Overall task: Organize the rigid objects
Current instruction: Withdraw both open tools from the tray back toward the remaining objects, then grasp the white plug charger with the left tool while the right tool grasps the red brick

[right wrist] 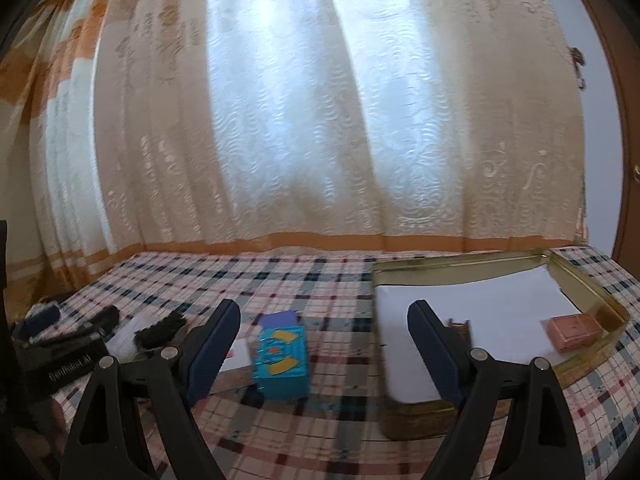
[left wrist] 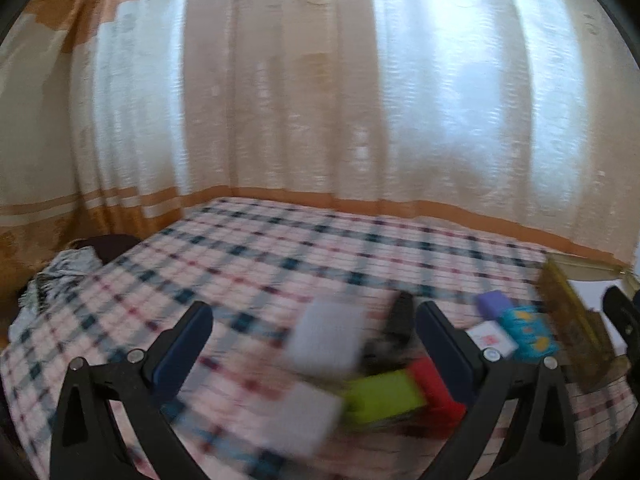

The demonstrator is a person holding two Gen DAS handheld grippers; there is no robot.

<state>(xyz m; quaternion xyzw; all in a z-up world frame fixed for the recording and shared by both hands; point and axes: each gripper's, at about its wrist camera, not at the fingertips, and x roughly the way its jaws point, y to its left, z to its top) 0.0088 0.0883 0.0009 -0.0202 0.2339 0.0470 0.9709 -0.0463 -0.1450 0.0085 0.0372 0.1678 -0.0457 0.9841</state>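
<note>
Both grippers, left gripper (left wrist: 314, 324) & right gripper (right wrist: 324, 320), stand wide open w/ nothing between the jaws; the loose boxes sit clustered on the plaid cloth (left wrist: 280, 248), the teal box (right wrist: 283, 359) nearest, just left of the gold tin (right wrist: 596, 292), which already holds a pink box (right wrist: 573, 331) on its white liner. Left view is smeared, so the green block (left wrist: 384, 396) & red block (left wrist: 436, 388) are prob. touching, can't be sure. Best to take the teal box w/ the right gripper, square across its flat sides, lift clear of the tin's rim & set it down beside the pink box.

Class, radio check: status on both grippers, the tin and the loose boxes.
Left gripper open, empty. Right gripper open, empty. Gold tin holds one pink box; teal box outside on plaid cloth. Nothing blocking.
</note>
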